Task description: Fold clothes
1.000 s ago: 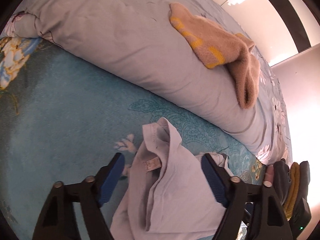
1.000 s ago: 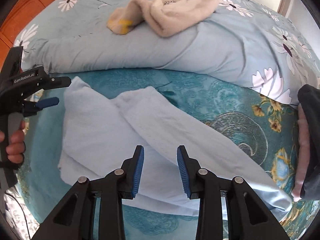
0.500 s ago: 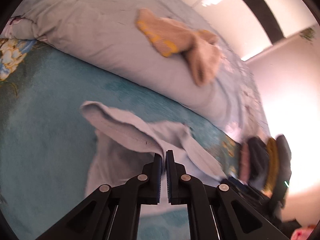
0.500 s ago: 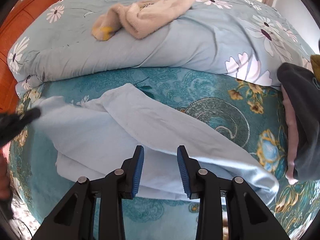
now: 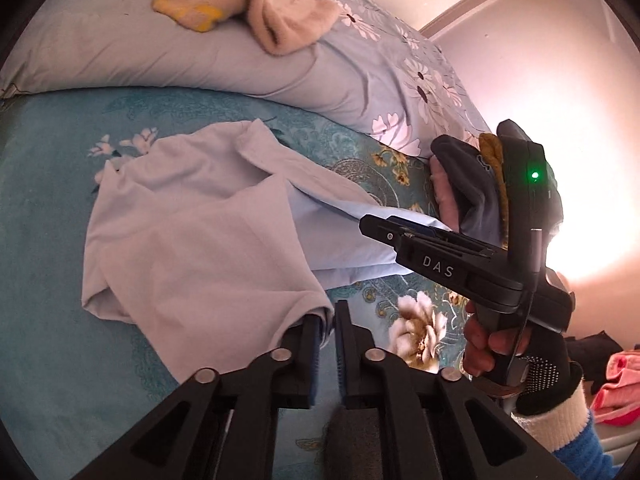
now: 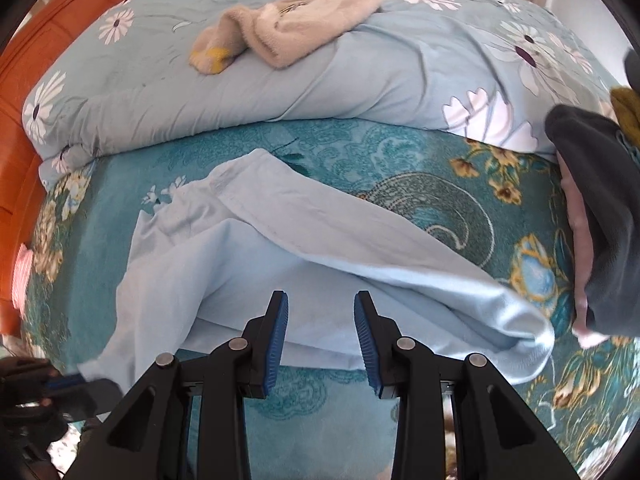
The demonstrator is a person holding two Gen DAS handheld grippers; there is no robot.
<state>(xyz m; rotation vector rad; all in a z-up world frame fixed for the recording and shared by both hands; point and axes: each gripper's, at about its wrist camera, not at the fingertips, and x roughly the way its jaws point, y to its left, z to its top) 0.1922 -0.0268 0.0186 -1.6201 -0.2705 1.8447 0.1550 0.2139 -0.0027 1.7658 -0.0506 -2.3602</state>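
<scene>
A pale blue garment lies partly folded on the teal patterned bedspread. My left gripper is shut on a corner of it, pulled toward the near edge. In the right wrist view the same garment spreads across the middle. My right gripper is open just above its near edge, with nothing between the fingers. The right gripper also shows in the left wrist view, over the garment's right end. The left gripper shows blurred at the lower left of the right wrist view.
A light blue floral quilt is rolled along the back, with a beige and yellow knit garment on it. A stack of folded dark, mustard and pink clothes sits at the right. An orange wooden headboard is at the left.
My left gripper shut on the garment's corner and dragged it across, toward the near side. The garment now lies in a folded layer. My right gripper stayed open.
</scene>
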